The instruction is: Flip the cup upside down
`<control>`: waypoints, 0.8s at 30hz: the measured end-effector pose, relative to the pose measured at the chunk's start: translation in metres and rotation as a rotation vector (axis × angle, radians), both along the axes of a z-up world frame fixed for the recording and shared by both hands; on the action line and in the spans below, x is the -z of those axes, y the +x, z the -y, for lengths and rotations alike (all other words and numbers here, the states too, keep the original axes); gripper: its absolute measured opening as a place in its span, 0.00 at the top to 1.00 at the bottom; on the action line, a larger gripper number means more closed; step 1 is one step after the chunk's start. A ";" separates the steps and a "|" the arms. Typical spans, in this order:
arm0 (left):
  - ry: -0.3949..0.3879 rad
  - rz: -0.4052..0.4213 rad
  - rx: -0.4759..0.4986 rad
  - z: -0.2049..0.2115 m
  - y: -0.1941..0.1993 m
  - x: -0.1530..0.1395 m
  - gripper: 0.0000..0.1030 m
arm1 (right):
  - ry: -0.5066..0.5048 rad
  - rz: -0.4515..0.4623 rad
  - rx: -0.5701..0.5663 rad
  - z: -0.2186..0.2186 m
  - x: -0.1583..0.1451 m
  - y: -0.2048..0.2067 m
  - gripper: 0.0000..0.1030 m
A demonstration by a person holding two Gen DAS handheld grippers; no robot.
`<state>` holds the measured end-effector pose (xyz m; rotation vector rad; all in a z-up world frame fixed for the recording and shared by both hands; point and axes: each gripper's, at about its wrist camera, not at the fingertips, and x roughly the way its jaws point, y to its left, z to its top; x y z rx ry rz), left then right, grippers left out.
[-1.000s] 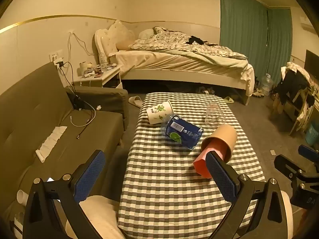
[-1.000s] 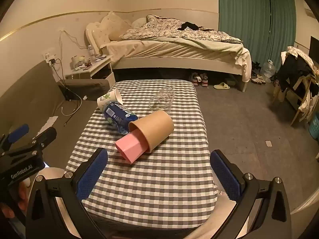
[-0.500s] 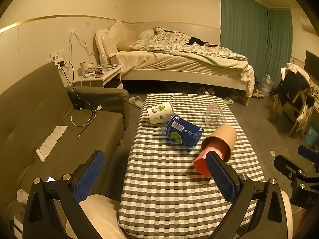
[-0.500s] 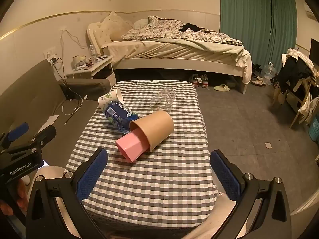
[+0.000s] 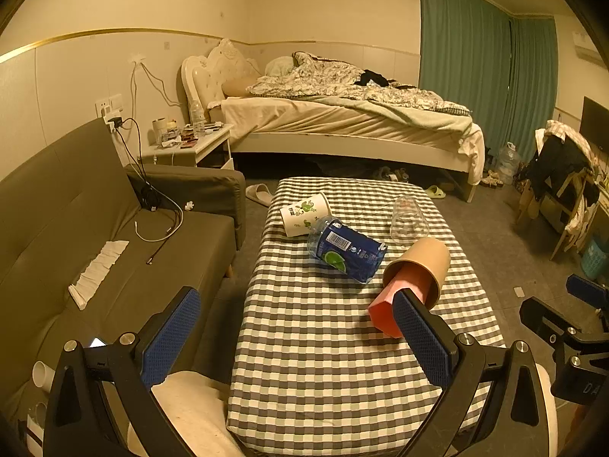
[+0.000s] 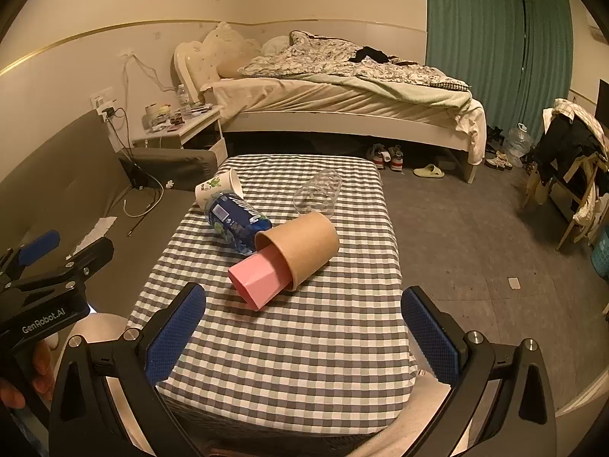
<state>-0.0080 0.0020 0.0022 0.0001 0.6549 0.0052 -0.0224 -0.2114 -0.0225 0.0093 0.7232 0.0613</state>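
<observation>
Several cups lie on their sides on a checkered table (image 5: 316,346) (image 6: 304,342). A brown paper cup (image 5: 422,262) (image 6: 308,245) has a pink cup (image 5: 384,308) (image 6: 257,280) stuck in its mouth. Behind them lie a blue-labelled cup (image 5: 348,249) (image 6: 236,221), a white cup with green print (image 5: 304,215) (image 6: 219,186) and a clear plastic cup (image 5: 407,221) (image 6: 318,192). My left gripper (image 5: 297,335) is open and empty over the table's near left. My right gripper (image 6: 304,331) is open and empty over the near edge.
A grey sofa (image 5: 76,228) stands left of the table with cables and a tissue on it. A bed (image 5: 342,118) fills the back. A nightstand (image 5: 186,144) stands by it. A chair with clothes (image 5: 563,175) is at the right. Slippers lie on the floor.
Both grippers have drifted very slightly; the cups have not moved. Both stay open.
</observation>
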 end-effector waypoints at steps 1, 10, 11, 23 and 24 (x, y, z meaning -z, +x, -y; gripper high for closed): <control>-0.001 -0.001 0.001 0.000 -0.001 -0.001 0.00 | -0.001 0.000 0.000 0.000 0.000 0.000 0.00; 0.000 -0.003 -0.001 0.000 -0.001 -0.001 0.00 | -0.003 -0.003 -0.010 -0.005 0.002 0.002 0.00; 0.000 -0.005 -0.001 0.000 -0.002 -0.002 0.00 | -0.003 -0.004 -0.011 -0.005 0.002 0.002 0.00; 0.003 -0.018 -0.002 -0.002 0.000 0.004 0.00 | 0.001 -0.013 -0.015 -0.004 0.004 0.003 0.00; 0.004 -0.021 -0.004 -0.001 0.002 0.006 0.00 | 0.003 -0.014 -0.015 -0.003 0.005 0.004 0.00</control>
